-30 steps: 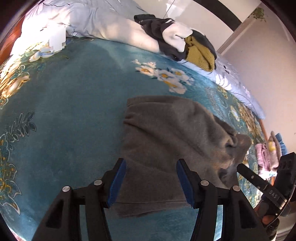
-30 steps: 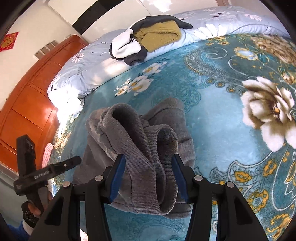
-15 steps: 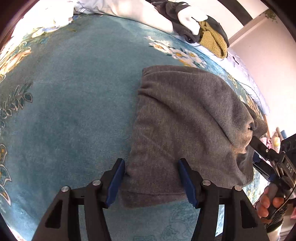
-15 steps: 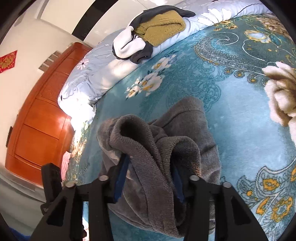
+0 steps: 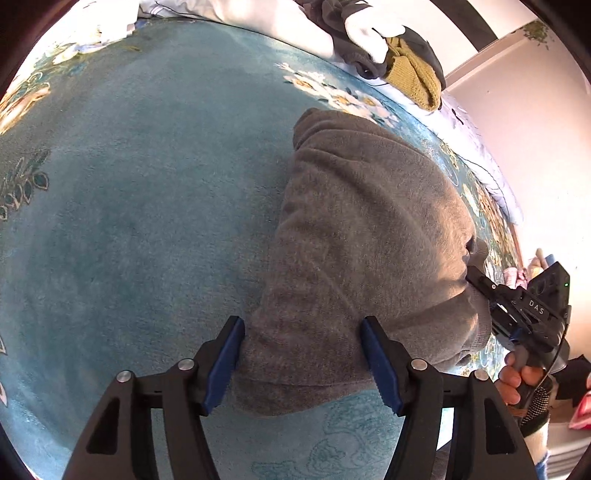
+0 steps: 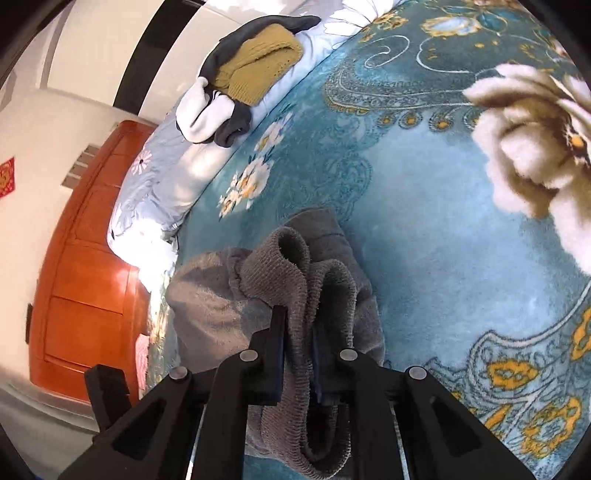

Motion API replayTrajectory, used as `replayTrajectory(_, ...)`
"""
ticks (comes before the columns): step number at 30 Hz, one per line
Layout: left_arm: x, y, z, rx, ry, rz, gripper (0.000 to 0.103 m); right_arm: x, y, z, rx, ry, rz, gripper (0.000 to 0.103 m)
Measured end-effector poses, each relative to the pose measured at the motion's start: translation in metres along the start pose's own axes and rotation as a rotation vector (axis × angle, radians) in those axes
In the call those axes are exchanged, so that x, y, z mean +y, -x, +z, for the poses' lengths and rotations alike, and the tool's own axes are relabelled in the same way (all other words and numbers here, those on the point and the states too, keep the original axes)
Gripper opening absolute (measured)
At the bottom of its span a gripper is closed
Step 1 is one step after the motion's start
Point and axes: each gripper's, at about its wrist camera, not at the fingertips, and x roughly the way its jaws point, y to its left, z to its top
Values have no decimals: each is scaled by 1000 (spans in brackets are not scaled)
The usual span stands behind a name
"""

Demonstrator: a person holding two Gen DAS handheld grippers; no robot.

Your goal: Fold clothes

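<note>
A plush teal blanket (image 5: 140, 192), short-piled and printed with pale leaves and cream-and-gold flowers, covers the bed and fills the left side of the left wrist view. Over its lower middle stands the left gripper (image 5: 303, 354), black angular arms ending in ridged blue pads (image 5: 223, 363); its jaws are opening, spread wide either side of the near hem of the grey sweater (image 5: 362, 236), and whether the pads touch the cloth is hard to tell. The sweater is a soft, fuzzy knit, folded into a thick rounded slab that lies on the blanket and runs away from the near hem toward the far flowers. At its right edge the right gripper (image 5: 471, 275), a black tool lettered in white, bites into the cloth, with a person's hand (image 5: 517, 376) wrapped round its handle. Beyond, a heap of clothes (image 5: 388, 44), dark grey, white fleece and mustard knit, sits on a pale floral quilt (image 5: 288, 29). In the right wrist view a glossy orange wooden cabinet (image 6: 85, 273) stands at the left; then comes the sweater's ribbed cuff or hem, bunched into two upright loops, and the right gripper (image 6: 299, 332) is closing on that ribbed fold, which is squeezed between its fingers. To the right the blanket spreads out with gold scrollwork and one large cream flower (image 6: 535, 140).
</note>
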Motion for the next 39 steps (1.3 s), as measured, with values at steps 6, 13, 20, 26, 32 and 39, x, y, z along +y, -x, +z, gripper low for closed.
replayTrajectory(6,-4,13,4,-14,-24,-20,68,22,10,3,13,89,-57,20)
replayTrajectory(13,-18,51,34,-154,-115,-39,68,46,48,8,-81,206,-134,26)
replayTrajectory(20,-71,17,89,-137,-298,-85,68,84,9,10,1,340,-112,26)
replayTrajectory(26,-59,-29,94,-7,-251,-61,68,53,-16,22,52,245,-141,26)
replayTrajectory(32,-54,-30,87,11,-216,-69,68,50,-16,24,62,212,-123,26)
replayTrajectory(39,-50,20,73,-55,-232,-100,68,74,23,-2,22,313,-134,27)
